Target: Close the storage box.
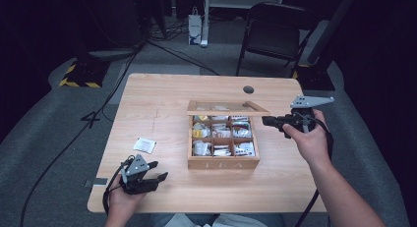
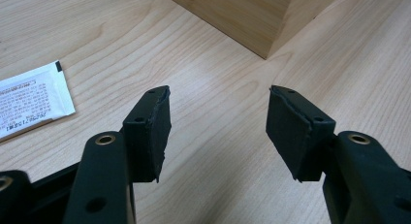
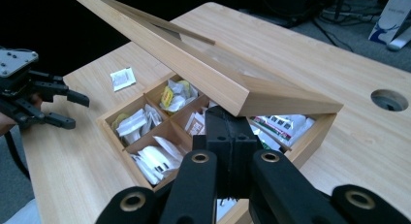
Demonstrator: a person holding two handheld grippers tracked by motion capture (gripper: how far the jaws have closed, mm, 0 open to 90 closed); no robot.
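Tea box [image 1: 223,162] sits just ahead of the right gripper [image 3: 228,136], whose closed jaws prop its lid [image 3: 194,64] ajar, while the left gripper [image 2: 218,122], jaws wide and empty, hovers beside a sachet [image 2: 29,103]

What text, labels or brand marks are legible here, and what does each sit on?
"TEA": faint letters on the front wall of the wooden box.
White sachet on the table: lines of print, too small to read.
Packets in the box: printing blurred, unreadable.
White bag on the floor: blue mark, no readable words.
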